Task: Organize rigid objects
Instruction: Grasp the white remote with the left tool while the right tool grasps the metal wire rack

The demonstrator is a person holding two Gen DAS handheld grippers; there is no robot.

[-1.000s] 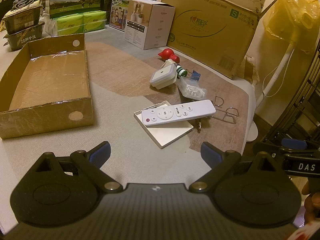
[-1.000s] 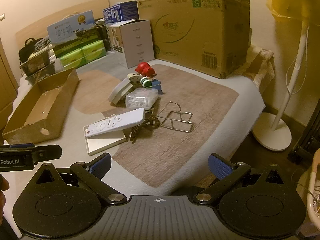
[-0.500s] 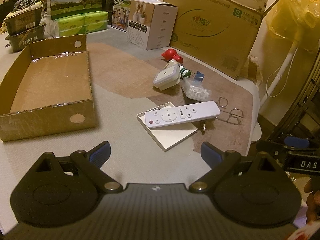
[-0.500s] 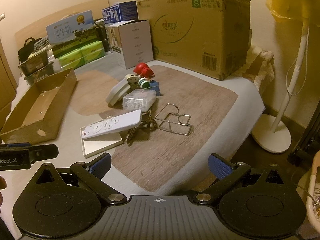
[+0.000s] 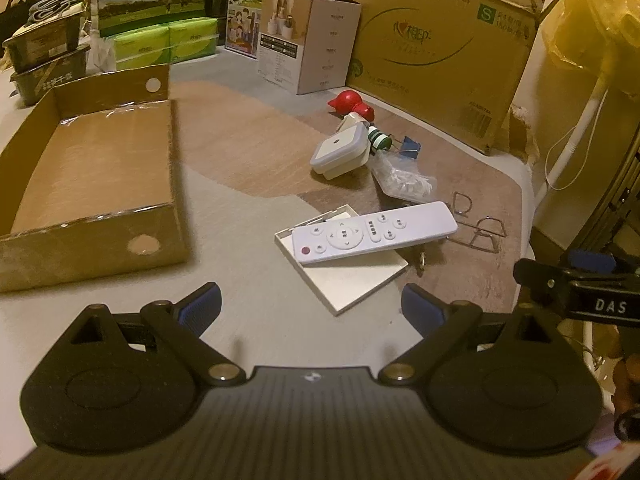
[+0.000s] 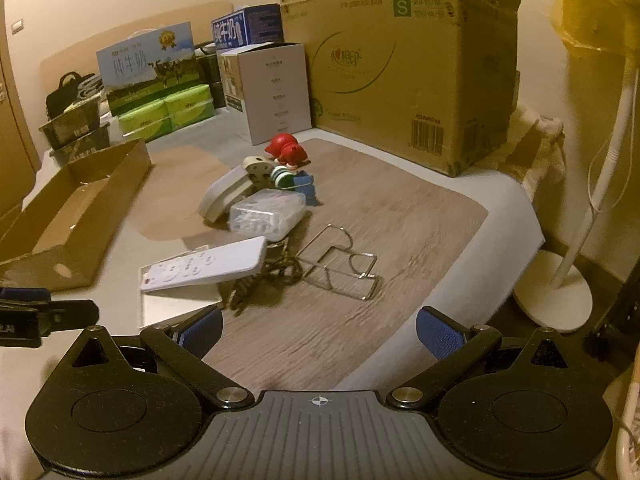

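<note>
Left wrist view: the left gripper (image 5: 310,304) hangs released; a glossy white remote (image 5: 374,233) lies just ahead on a flat square lid (image 5: 352,280), an empty corrugated cardboard tray (image 5: 92,168) ahead-left.

Right wrist view: the right gripper (image 6: 320,330) gapes, empty; a bent wire rack (image 6: 340,266) rests ahead on woodgrain matting (image 6: 380,220).

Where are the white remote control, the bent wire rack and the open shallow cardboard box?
White remote control (image 5: 374,232): left wrist view, button face.
Bent wire rack (image 6: 340,268): right wrist view, frame middle.
Open shallow cardboard box (image 5: 92,240): left wrist view, front wall.
</note>
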